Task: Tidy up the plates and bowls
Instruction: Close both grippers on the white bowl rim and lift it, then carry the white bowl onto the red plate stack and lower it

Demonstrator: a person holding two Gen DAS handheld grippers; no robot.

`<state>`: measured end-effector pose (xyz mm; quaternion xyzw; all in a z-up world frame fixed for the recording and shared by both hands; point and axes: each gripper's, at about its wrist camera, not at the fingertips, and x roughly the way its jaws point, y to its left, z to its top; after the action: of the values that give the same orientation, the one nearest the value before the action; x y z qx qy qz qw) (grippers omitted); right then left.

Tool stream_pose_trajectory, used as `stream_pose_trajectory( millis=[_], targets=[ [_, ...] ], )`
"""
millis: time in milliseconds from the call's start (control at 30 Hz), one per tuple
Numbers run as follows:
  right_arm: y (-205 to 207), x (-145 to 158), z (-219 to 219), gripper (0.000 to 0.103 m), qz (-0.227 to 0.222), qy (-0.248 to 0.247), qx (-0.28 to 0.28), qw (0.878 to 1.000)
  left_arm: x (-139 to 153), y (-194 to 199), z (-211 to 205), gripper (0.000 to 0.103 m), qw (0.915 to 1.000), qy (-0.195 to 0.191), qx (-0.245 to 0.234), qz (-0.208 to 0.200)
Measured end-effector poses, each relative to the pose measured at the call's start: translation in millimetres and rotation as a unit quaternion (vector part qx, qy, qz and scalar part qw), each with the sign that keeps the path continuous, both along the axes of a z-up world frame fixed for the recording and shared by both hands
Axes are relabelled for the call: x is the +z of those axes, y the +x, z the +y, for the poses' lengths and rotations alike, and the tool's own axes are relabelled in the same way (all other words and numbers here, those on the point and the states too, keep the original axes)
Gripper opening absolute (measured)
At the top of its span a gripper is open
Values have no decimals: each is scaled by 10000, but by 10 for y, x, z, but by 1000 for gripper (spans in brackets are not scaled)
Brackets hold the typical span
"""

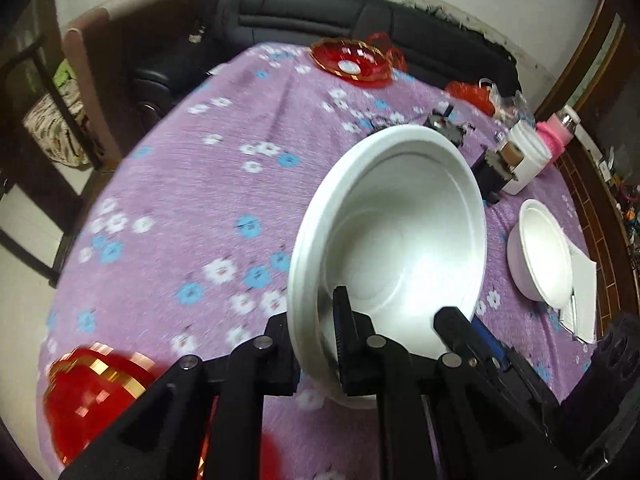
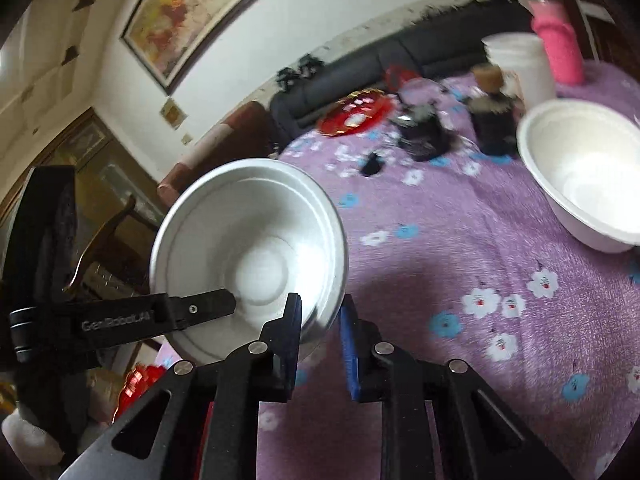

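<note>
Both grippers were clamped on one white bowl [image 1: 392, 240], lifted clear of the purple flowered tablecloth [image 1: 180, 184] and tipped so its inside faced the cameras. Left gripper [image 1: 316, 344] pinched the near rim, one finger inside the bowl, one outside. Right gripper [image 2: 320, 320] gripped the rim too, jaws nearly together with the thin wall between them; in the right wrist view the left gripper's finger reached in across the bowl from the left.

Step in hand was probably carrying this bowl over to nest in the second white bowl [image 2: 580, 172], which sat on the cloth well off to the right. To do it well: keep both pinches steady, level the bowl before lowering, centre it over the other one, let go only once seated.

Left gripper pointed steeply down, right one shallower. Frames were motion-blurred, so exact rim contact was hard to confirm.

Farther off: red glass dish [image 1: 352, 64], white tub [image 2: 520, 64], pink bottle [image 2: 558, 48], black sofa [image 1: 320, 12]
</note>
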<state>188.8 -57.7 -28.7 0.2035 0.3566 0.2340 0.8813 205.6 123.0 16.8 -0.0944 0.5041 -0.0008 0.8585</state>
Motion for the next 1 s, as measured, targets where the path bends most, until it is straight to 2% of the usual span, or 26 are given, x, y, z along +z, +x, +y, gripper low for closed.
stream_pose_trajectory(
  millis=[167, 367, 500, 667, 800, 1000],
  targets=[
    [-382, 328, 298, 21, -563, -261, 408, 9972, 291, -527, 281, 13, 9988, -30, 289, -400],
    [-867, 583, 557, 21, -888, -375, 752, 9925, 506, -1120, 595, 13, 9950, -239, 519, -817],
    [-1082, 650, 691, 21, -884, -465, 935, 9906, 492, -1411, 693, 17, 9928, -234, 622, -992],
    [-1315, 639, 912, 21, -878, -762, 1099, 9871, 374, -1689, 853, 19, 9915, -316, 774, -998],
    [-1407, 589, 1056, 21, -706, -809, 1229, 9866, 284, -1826, 1043, 19, 9900, -499, 945, -921],
    [-1444, 470, 1300, 21, -469, -1025, 1326, 9847, 123, -1865, 1204, 19, 9905, -423, 1072, -756]
  ],
)
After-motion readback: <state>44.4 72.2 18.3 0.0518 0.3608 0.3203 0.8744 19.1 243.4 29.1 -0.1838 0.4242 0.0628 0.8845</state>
